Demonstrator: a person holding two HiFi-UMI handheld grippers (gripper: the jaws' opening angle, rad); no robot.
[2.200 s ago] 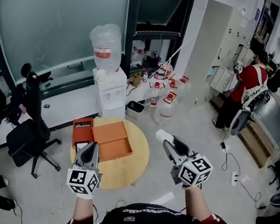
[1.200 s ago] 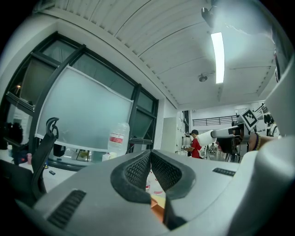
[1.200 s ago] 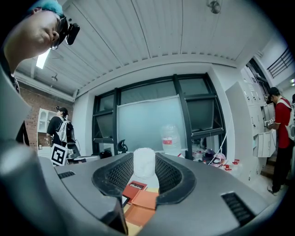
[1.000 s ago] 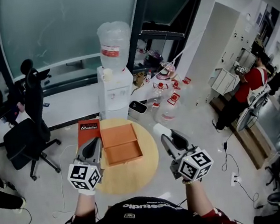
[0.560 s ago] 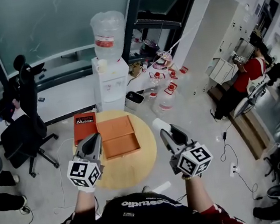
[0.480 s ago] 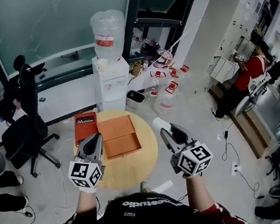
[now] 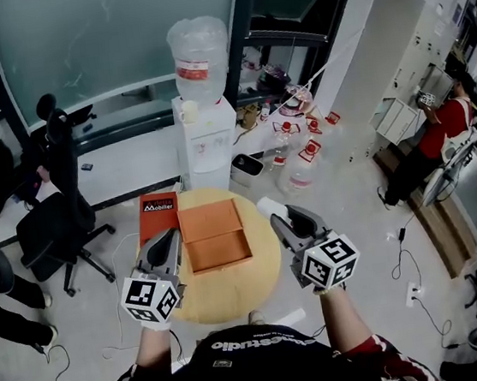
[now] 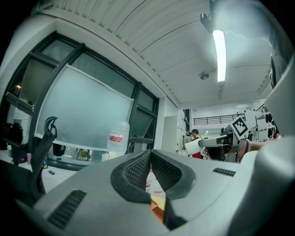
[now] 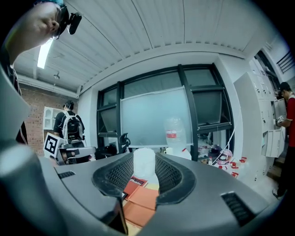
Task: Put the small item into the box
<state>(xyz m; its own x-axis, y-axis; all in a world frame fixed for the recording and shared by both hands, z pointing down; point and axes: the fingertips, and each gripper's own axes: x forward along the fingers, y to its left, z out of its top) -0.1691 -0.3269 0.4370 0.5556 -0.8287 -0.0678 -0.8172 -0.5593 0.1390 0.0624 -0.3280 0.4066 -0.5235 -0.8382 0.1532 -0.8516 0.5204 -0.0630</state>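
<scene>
- Two tools appeared in the head view: the left gripper [image 7: 170, 235] and the right gripper [image 7: 276, 218] flanked the open orange box [image 7: 216, 235] on a round table [image 7: 234, 294]. The small white item [image 7: 267, 206] sat at the right gripper's tips.
- Left gripper view: the jaws stood together with nothing between them.
- Right gripper view: the jaws were clamped on the small white item, with the orange box showing below it.

Office workspace, water cooler [image 7: 207, 142], black swivel chair [image 7: 56, 227], frosted glass wall [image 7: 109, 46] (spare jugs [image 7: 299, 174] on floor [image 7: 348, 241])
</scene>
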